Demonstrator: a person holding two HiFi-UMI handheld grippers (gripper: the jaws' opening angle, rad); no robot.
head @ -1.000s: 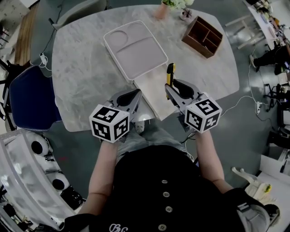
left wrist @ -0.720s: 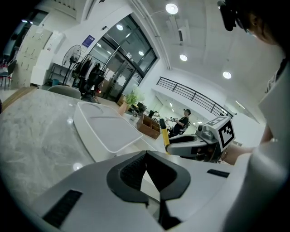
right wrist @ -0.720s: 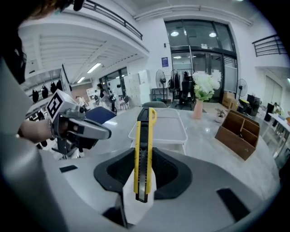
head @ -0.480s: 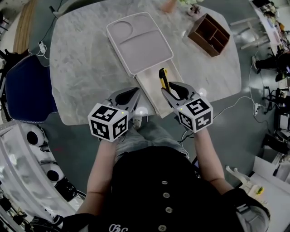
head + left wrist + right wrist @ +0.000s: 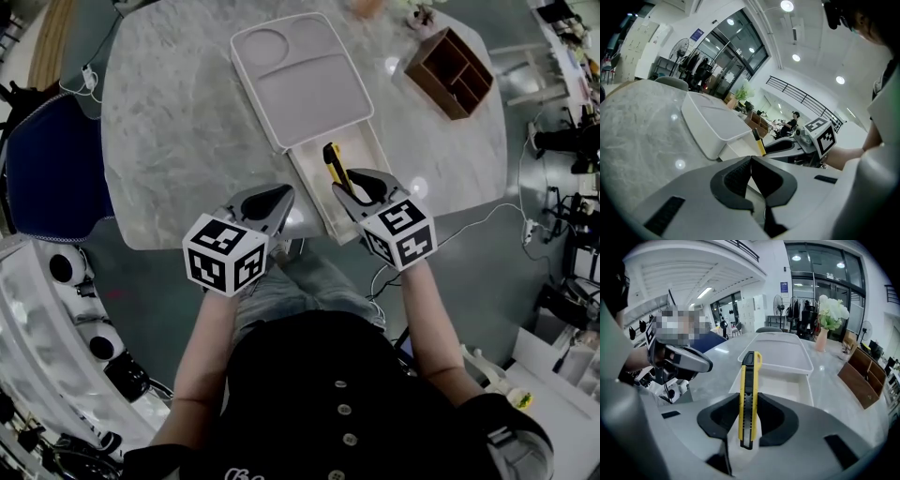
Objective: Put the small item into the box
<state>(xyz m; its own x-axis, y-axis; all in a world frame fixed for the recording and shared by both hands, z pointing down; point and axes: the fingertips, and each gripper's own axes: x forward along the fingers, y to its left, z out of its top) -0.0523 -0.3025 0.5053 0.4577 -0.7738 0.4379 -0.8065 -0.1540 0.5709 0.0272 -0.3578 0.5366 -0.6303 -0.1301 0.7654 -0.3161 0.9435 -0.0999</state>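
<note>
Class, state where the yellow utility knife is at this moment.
In the head view the yellow utility knife is right of centre, clamped between the jaws of the right hand-held gripper, over the open white box at the table's near edge.

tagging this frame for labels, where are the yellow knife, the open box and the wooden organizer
yellow knife (image 5: 748, 394), right gripper view, middle of its body
open box (image 5: 785, 384), right gripper view, bare inner floor
wooden organizer (image 5: 452, 73), head view, its middle compartments
</note>
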